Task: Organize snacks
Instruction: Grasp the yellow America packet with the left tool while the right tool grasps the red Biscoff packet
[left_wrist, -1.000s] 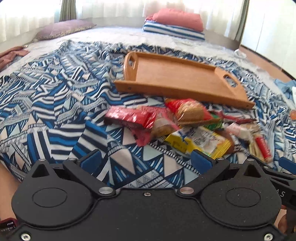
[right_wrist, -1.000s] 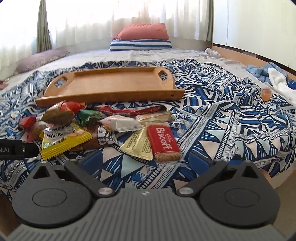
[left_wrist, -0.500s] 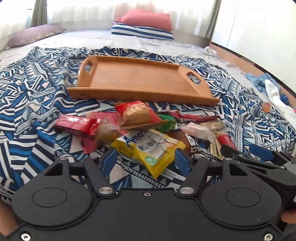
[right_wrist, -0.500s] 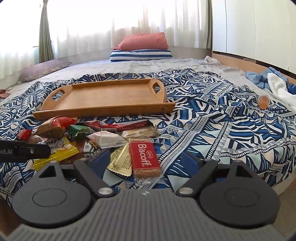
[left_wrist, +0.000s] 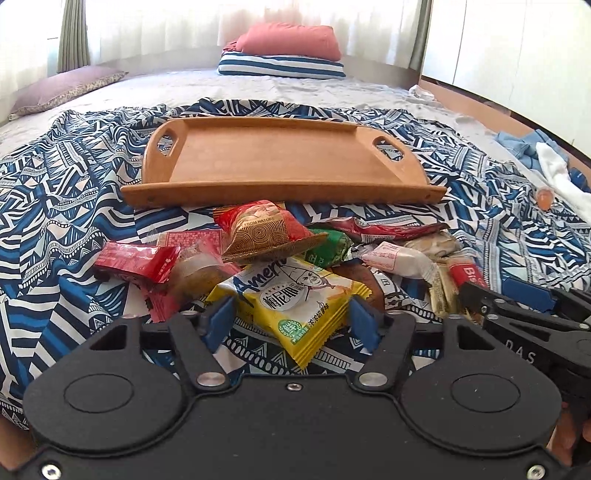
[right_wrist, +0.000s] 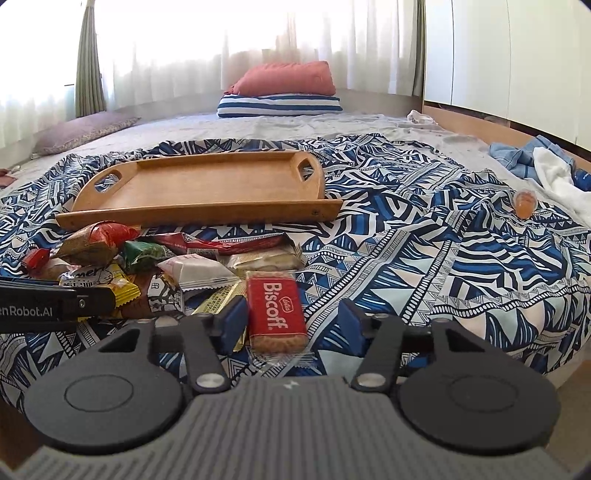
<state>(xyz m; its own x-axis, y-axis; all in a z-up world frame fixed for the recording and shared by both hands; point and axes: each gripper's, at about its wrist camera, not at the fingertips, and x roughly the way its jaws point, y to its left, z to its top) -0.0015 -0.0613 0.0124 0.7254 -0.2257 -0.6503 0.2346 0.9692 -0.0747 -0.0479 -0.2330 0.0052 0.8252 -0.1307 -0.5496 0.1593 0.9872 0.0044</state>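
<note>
A heap of wrapped snacks lies on the patterned bedspread in front of an empty wooden tray (left_wrist: 284, 162) (right_wrist: 207, 184). My left gripper (left_wrist: 291, 319) is open, its blue pads on either side of a yellow snack packet (left_wrist: 295, 299). A red-gold nut pouch (left_wrist: 264, 230) and a red wrapper (left_wrist: 136, 260) lie behind it. My right gripper (right_wrist: 291, 325) is open around a red Biscoff biscuit pack (right_wrist: 275, 314). Each gripper shows at the edge of the other's view.
A blue-white patterned bedspread (right_wrist: 443, 240) covers the bed. A small orange jelly cup (right_wrist: 525, 203) lies at the right, near blue and white clothes (right_wrist: 546, 162). Pillows (right_wrist: 284, 90) lie at the far end. The bed edge drops off at the lower right.
Both grippers have moved forward and lower toward the snack heap. The left one swung right from bare bedspread to straddle the yellow packet; the right one closed in on the Biscoff pack.
</note>
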